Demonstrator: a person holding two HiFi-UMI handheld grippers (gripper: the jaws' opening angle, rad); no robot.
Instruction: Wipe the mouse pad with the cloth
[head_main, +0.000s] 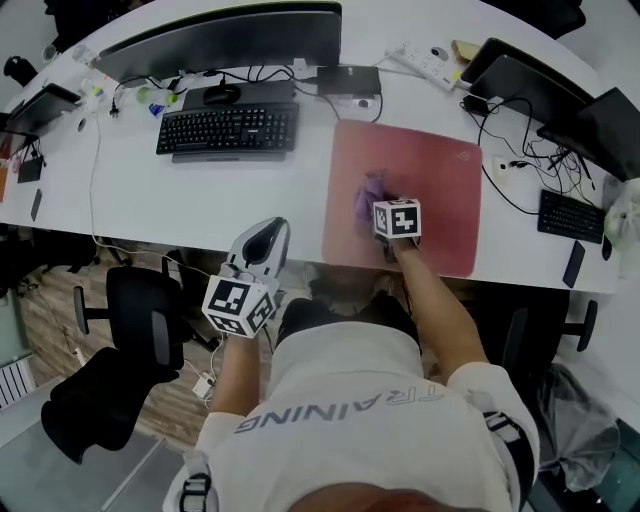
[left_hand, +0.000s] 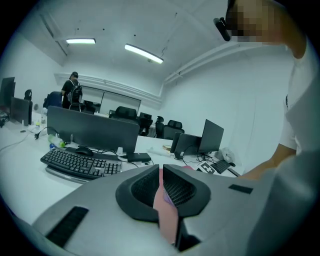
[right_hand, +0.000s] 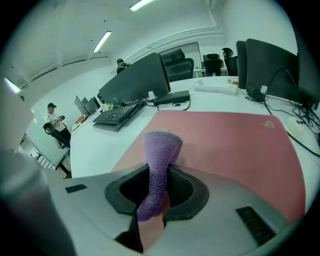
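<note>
A red mouse pad (head_main: 430, 190) lies on the white desk (head_main: 150, 200), right of the keyboard. A purple cloth (head_main: 367, 198) rests on the pad's left part. My right gripper (head_main: 380, 207) is shut on the cloth just above the pad. In the right gripper view the cloth (right_hand: 160, 160) rises between the jaws of that gripper (right_hand: 157, 189), with the pad (right_hand: 235, 145) spread out beyond it. My left gripper (head_main: 270, 232) hangs off the desk's front edge, near the person's body. In its own view the left gripper (left_hand: 161, 187) has its jaws nearly touching and holds nothing.
A black keyboard (head_main: 227, 128), a mouse (head_main: 222, 95) and a wide monitor (head_main: 230, 35) stand left of the pad. A power strip (head_main: 425, 62), dark screens (head_main: 530, 80), cables (head_main: 520, 160), a small keyboard (head_main: 570, 215) and a phone (head_main: 573, 263) crowd the right. An office chair (head_main: 120, 340) stands lower left.
</note>
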